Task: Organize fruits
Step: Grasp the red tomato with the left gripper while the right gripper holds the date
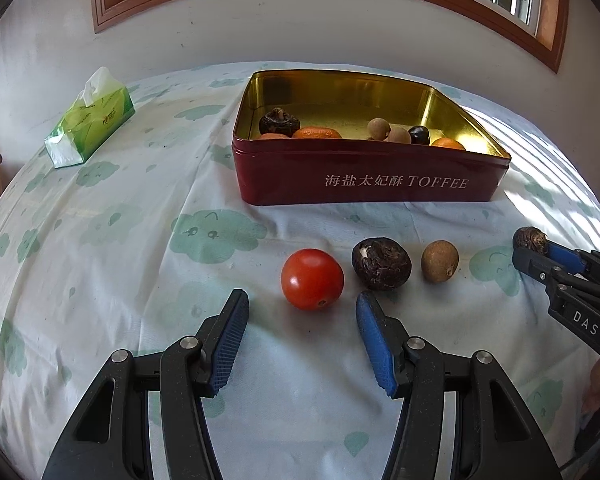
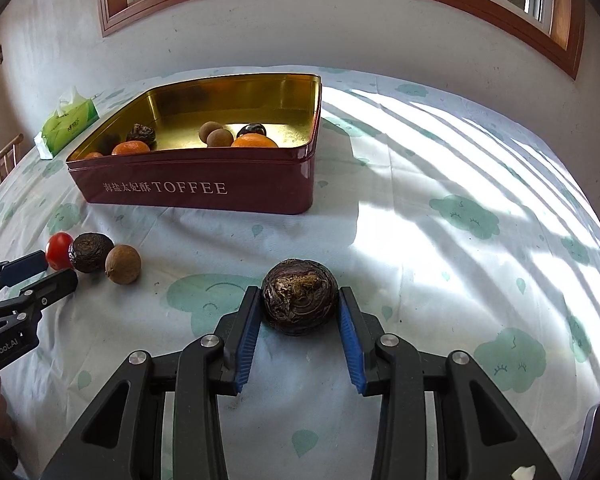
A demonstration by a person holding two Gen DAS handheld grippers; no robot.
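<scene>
Three loose fruits lie in a row on the table [image 1: 100,264], on its cloud-print cloth between the tin and the near edge: a red tomato [image 1: 312,279], a dark wrinkled water chestnut [image 1: 381,263] just beside it, and a brown longan [image 1: 440,261] a little apart toward the right edge. The left gripper [image 1: 302,312] hovers at the near side of the tomato with its blue pads spread and nothing between them; the tomato sits just beyond the fingertips, untouched.

The right gripper [image 2: 299,308] is clenched on a second water chestnut [image 2: 299,297], both blue pads pressed against its sides. In the left wrist view this held chestnut shows at the right of the row, near the table's right edge; whether it rests on the cloth or is lifted off it I cannot tell.

The red toffee tin [image 1: 372,178] stands open toward the far edge, in the middle of the table. Inside its gold interior lie several oranges [image 2: 254,142], two longans [image 2: 216,134], another dark water chestnut [image 1: 279,122] and a small dark round fruit [image 1: 419,135]. A green tissue pack [image 1: 90,120] lies near the far left corner. Sunlight falls in stripes across the right side of the cloth.
</scene>
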